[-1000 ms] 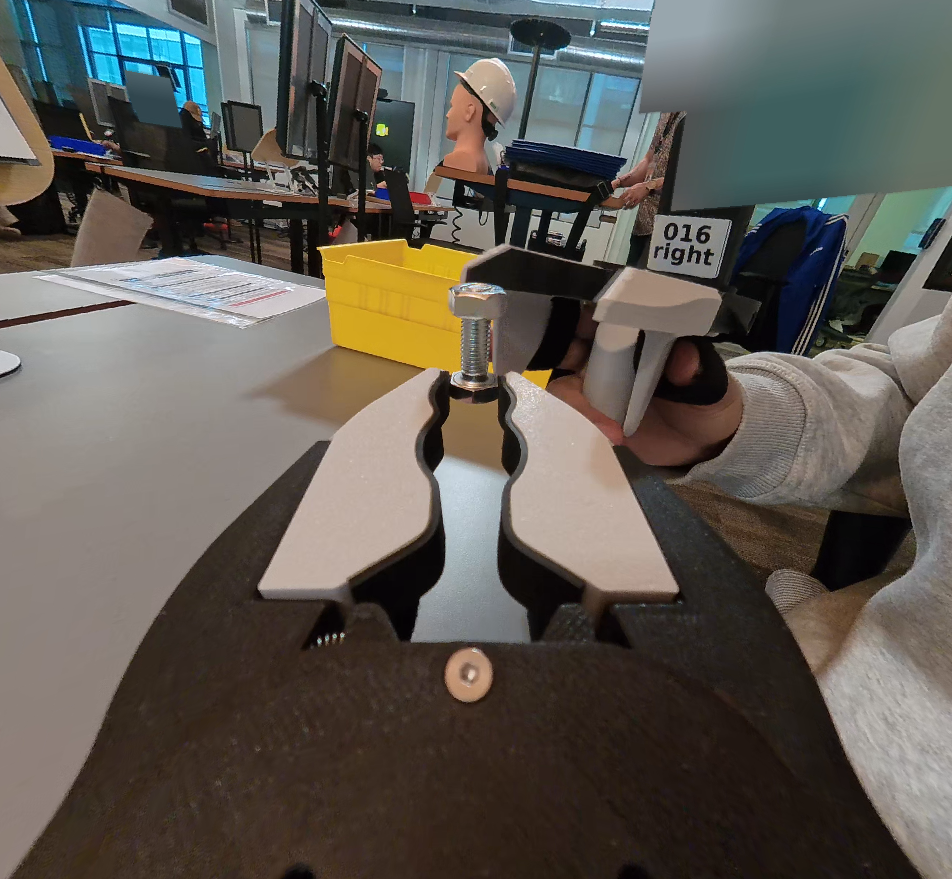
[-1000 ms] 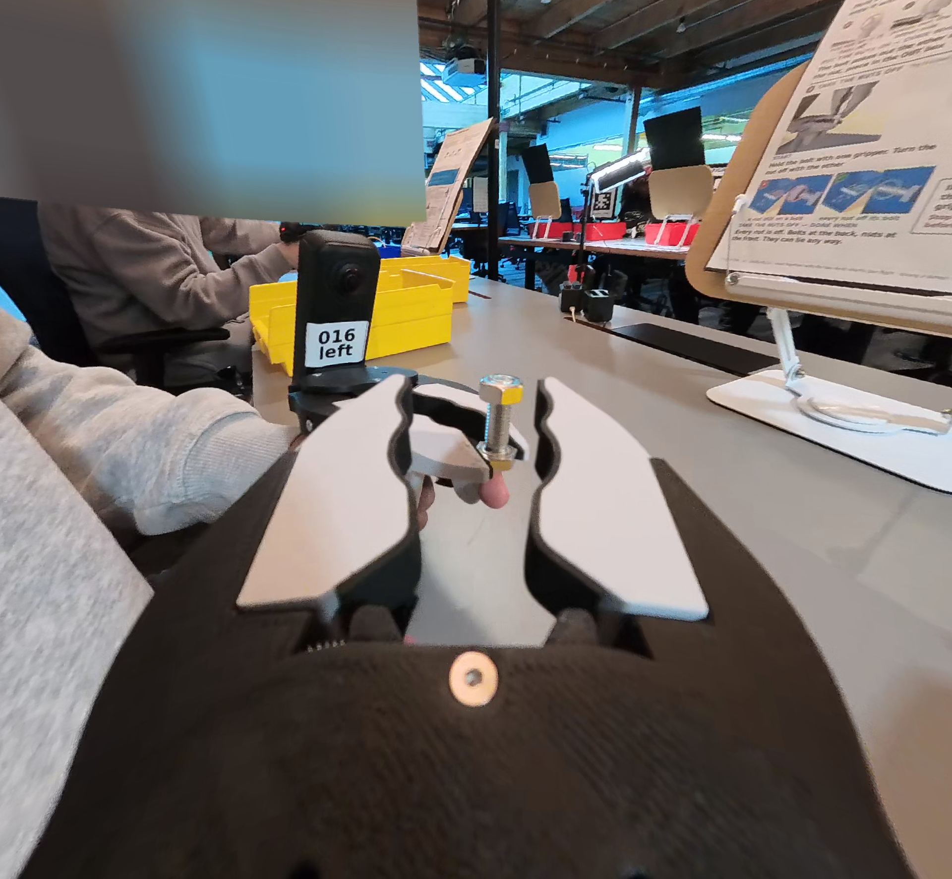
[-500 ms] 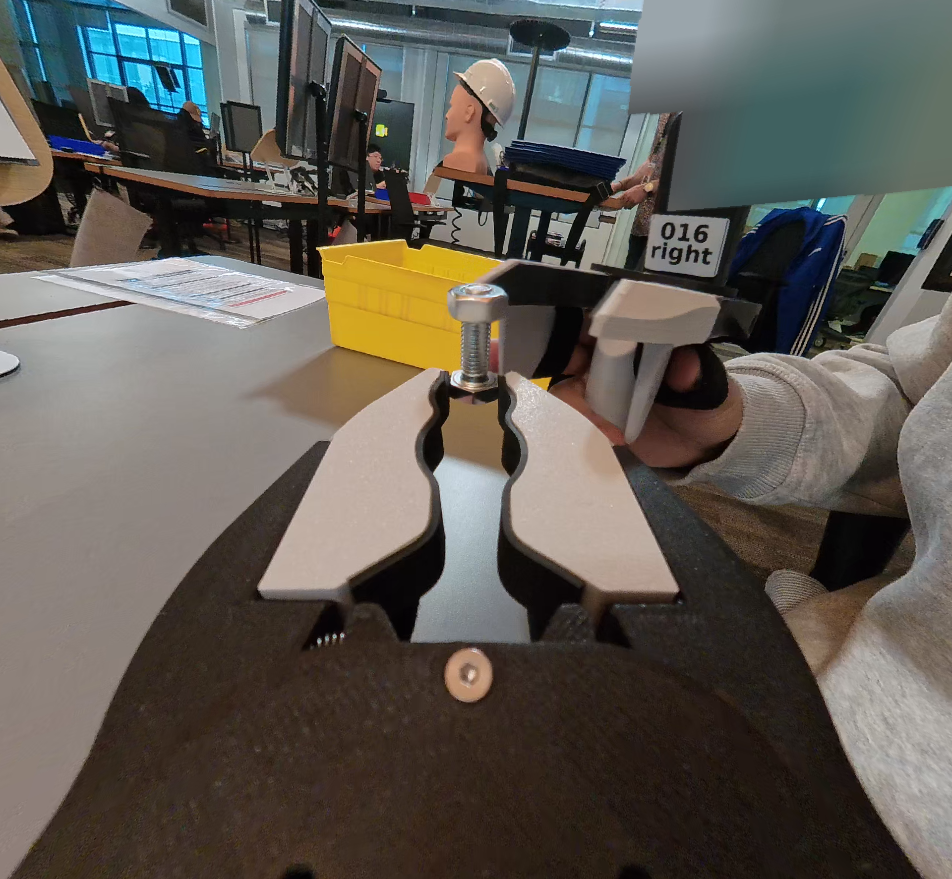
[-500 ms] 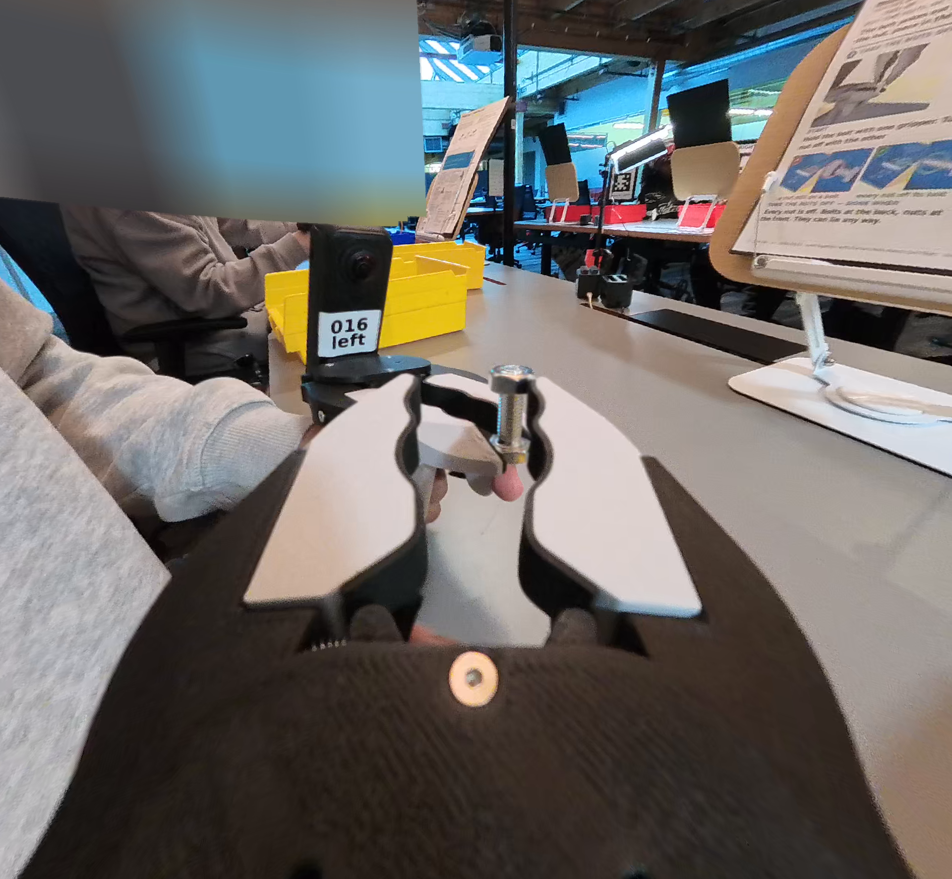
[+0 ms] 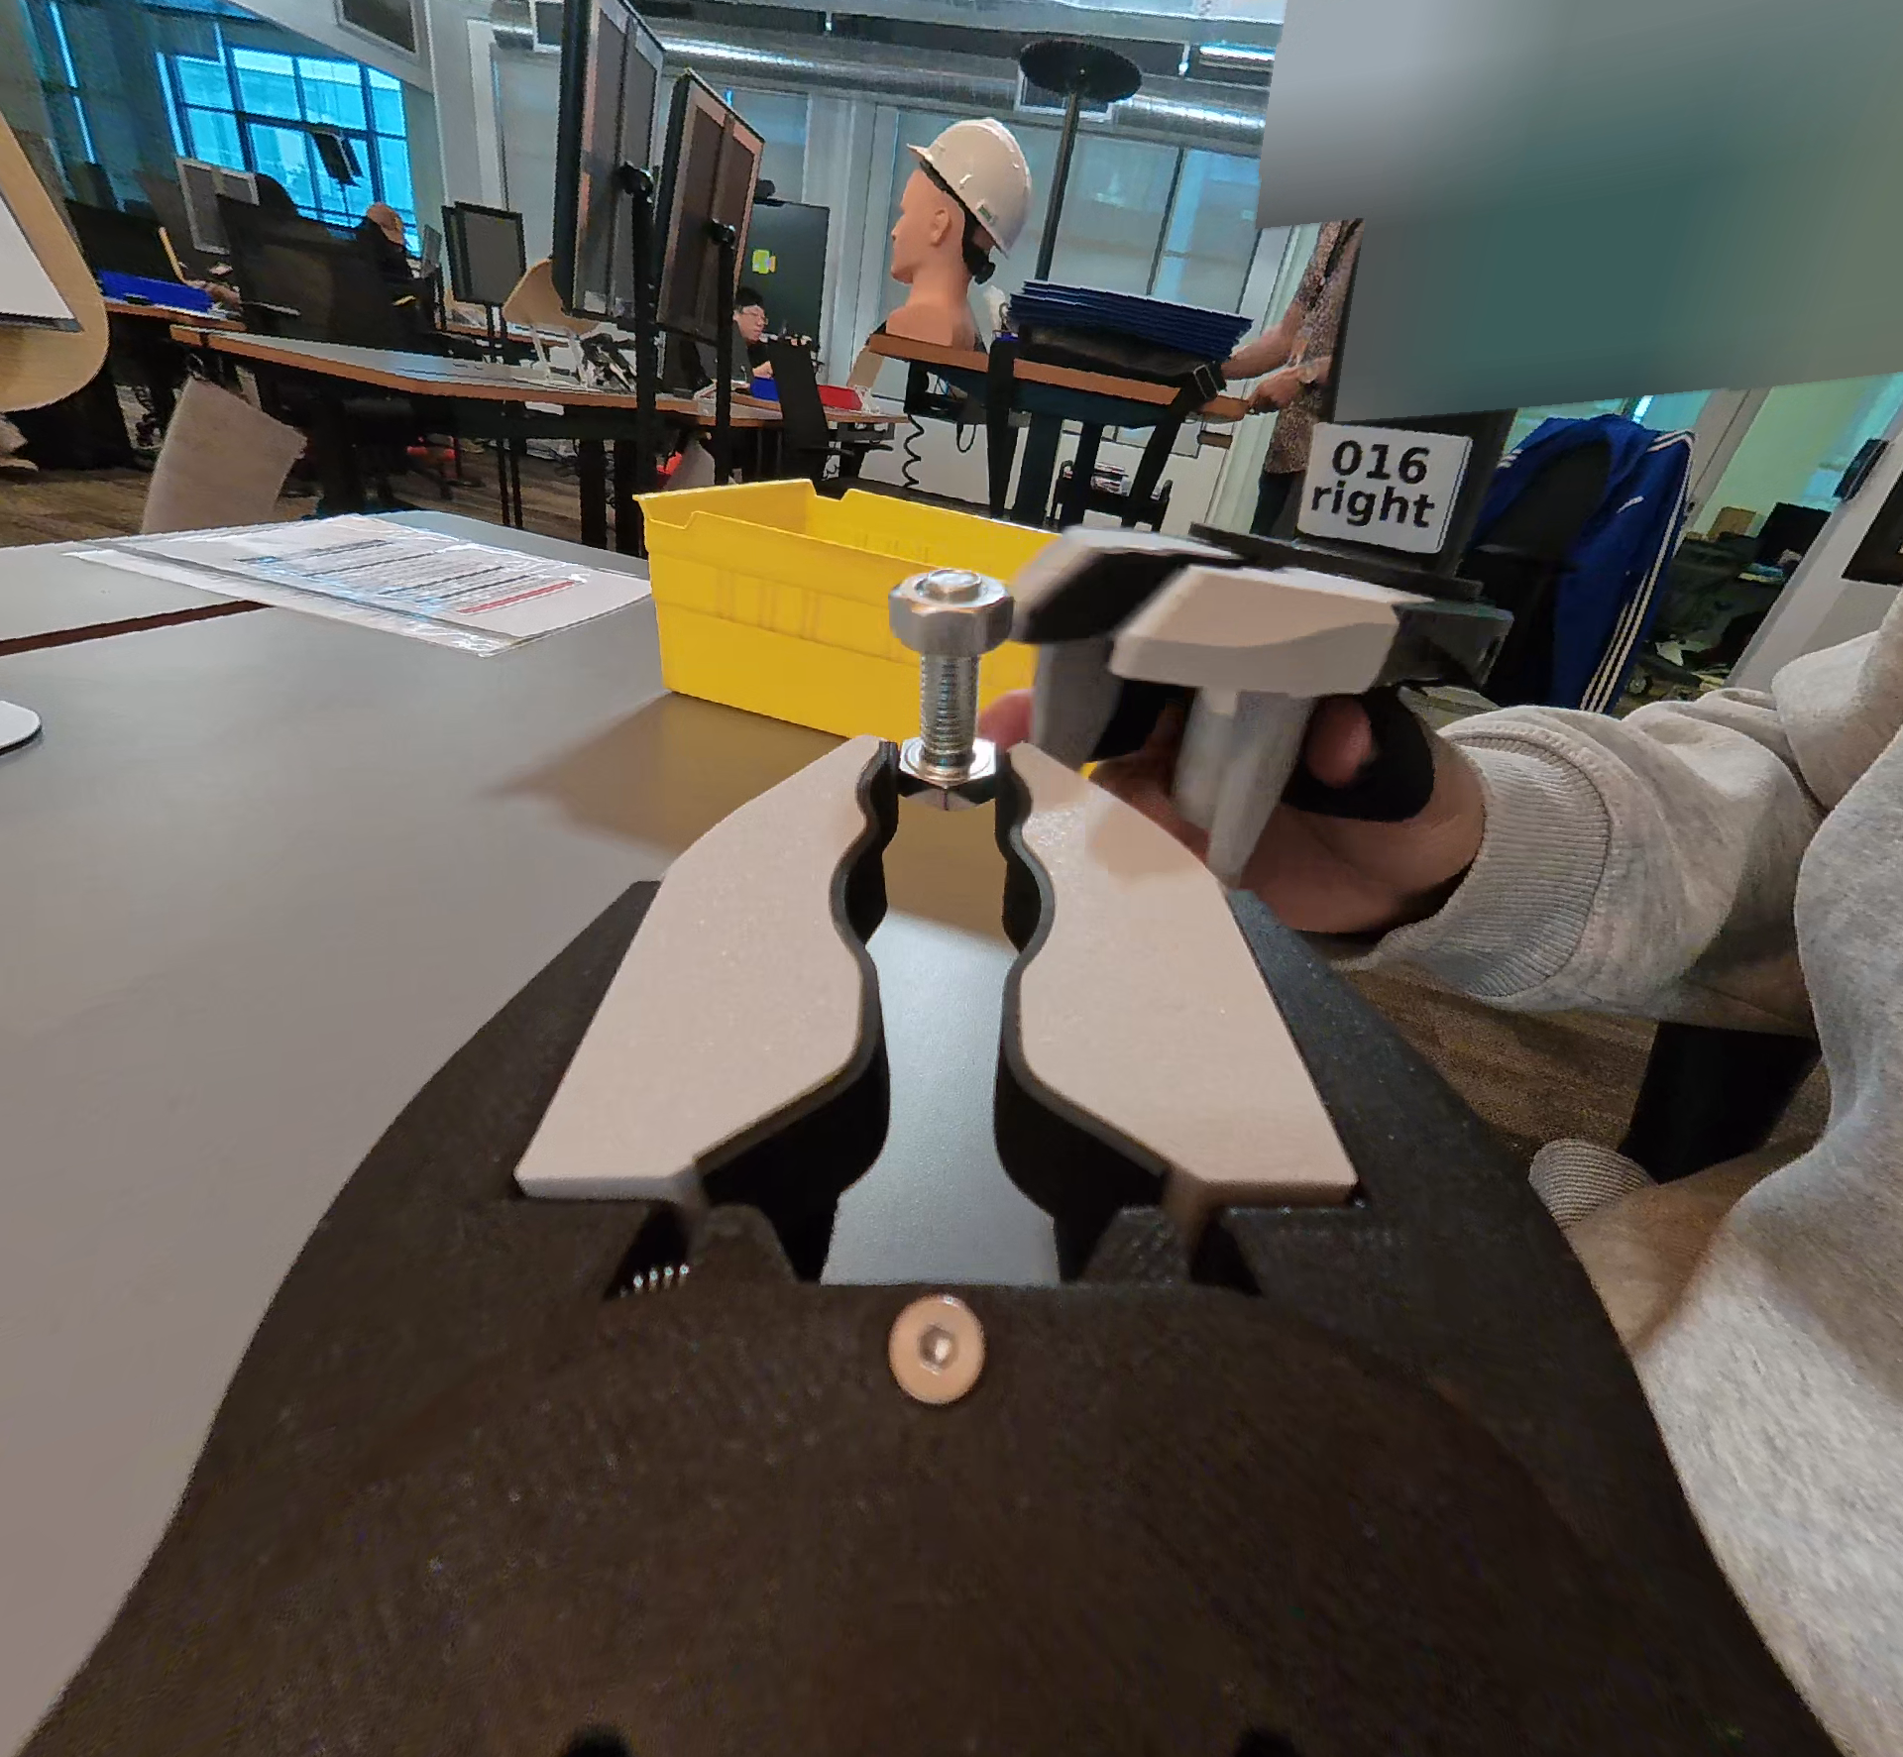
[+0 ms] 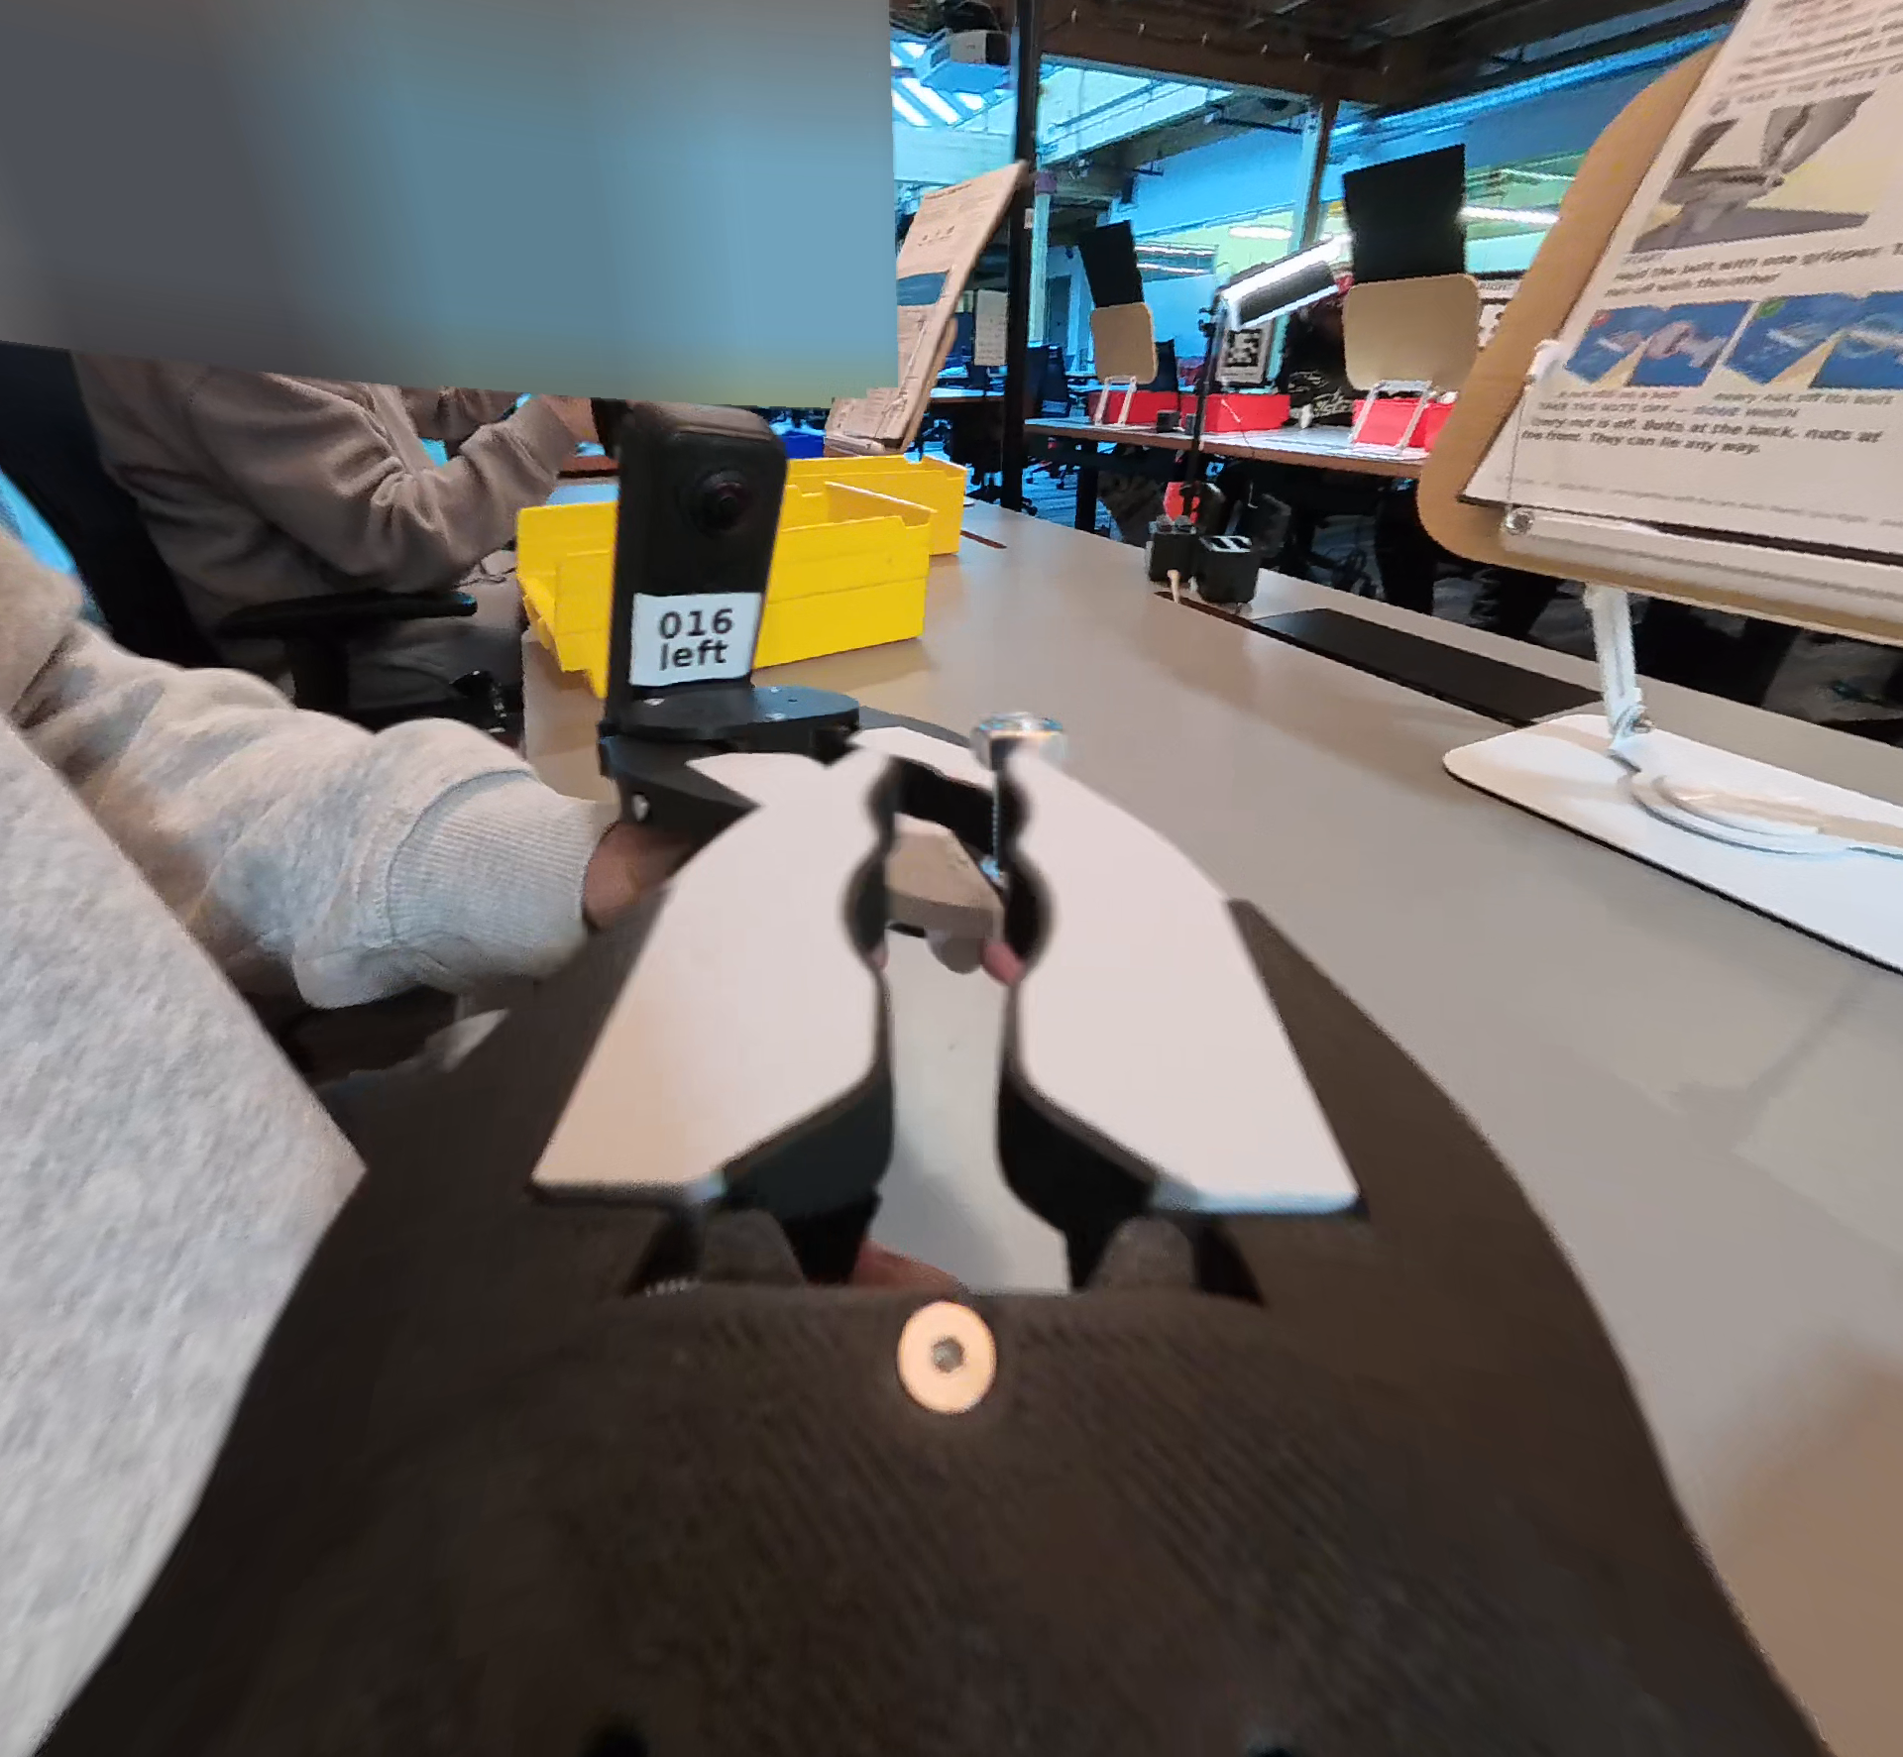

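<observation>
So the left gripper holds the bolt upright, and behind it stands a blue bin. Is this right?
Not quite. The bin is yellow, not blue, as the left wrist view shows. The rest is right: the left gripper holds the bolt upright by its lower end, and the bin stands behind it.

Your left wrist view looks low along its fingers, across the grey table [image 5: 309, 884] toward a yellow bin [image 5: 783, 616]. Your right wrist view faces back the opposite way — both share, close up, the upright bolt [image 5: 945, 678].
</observation>
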`<action>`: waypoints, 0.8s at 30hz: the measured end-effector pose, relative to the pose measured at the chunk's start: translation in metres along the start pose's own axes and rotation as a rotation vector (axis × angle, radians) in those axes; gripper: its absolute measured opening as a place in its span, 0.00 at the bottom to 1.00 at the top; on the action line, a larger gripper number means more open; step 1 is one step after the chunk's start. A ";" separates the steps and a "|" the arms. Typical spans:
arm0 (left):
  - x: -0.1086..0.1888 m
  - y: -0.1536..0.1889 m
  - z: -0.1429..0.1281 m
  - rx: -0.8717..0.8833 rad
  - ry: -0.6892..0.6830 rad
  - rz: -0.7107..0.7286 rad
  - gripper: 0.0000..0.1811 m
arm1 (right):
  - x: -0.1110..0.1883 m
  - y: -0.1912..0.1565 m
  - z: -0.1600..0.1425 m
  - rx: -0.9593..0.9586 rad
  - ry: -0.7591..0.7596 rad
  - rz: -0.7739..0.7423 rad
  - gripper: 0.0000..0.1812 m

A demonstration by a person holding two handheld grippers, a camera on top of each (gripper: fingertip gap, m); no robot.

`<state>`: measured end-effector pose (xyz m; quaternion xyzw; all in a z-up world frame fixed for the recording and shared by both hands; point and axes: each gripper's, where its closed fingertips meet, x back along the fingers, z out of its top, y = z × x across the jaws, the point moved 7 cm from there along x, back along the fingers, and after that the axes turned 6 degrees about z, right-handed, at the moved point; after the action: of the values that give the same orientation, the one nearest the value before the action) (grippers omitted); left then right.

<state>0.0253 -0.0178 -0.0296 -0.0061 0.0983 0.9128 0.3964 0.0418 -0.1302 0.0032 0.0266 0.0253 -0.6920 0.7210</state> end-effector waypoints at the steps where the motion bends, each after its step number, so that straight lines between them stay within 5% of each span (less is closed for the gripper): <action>1: 0.000 0.000 0.000 0.002 -0.001 -0.001 0.10 | 0.002 -0.001 0.001 0.005 -0.002 0.005 0.02; 4: 0.000 0.000 0.000 0.000 -0.001 -0.001 0.10 | 0.003 0.001 0.003 0.010 0.011 -0.021 0.00; 9: 0.000 0.000 0.000 0.000 -0.001 -0.001 0.10 | -0.001 0.005 0.000 -0.016 0.039 -0.052 0.26; 13: 0.000 0.000 0.000 0.000 0.000 0.000 0.10 | -0.001 0.000 0.000 0.001 0.013 -0.015 0.17; 15: 0.000 0.000 0.000 0.002 -0.001 0.000 0.10 | 0.002 -0.002 0.003 0.022 0.004 -0.001 0.01; 17: 0.000 0.000 0.000 0.001 -0.002 0.000 0.10 | 0.004 0.000 0.004 0.026 0.014 -0.026 0.01; 22: 0.000 0.000 0.000 -0.001 -0.003 0.001 0.10 | 0.001 0.007 0.001 -0.003 0.048 -0.075 0.27; 24: 0.000 0.000 0.000 -0.001 -0.004 0.001 0.10 | -0.001 0.005 -0.001 -0.018 0.035 -0.048 0.27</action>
<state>0.0251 -0.0183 -0.0299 -0.0043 0.0970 0.9130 0.3962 0.0467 -0.1286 0.0023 0.0316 0.0447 -0.7084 0.7037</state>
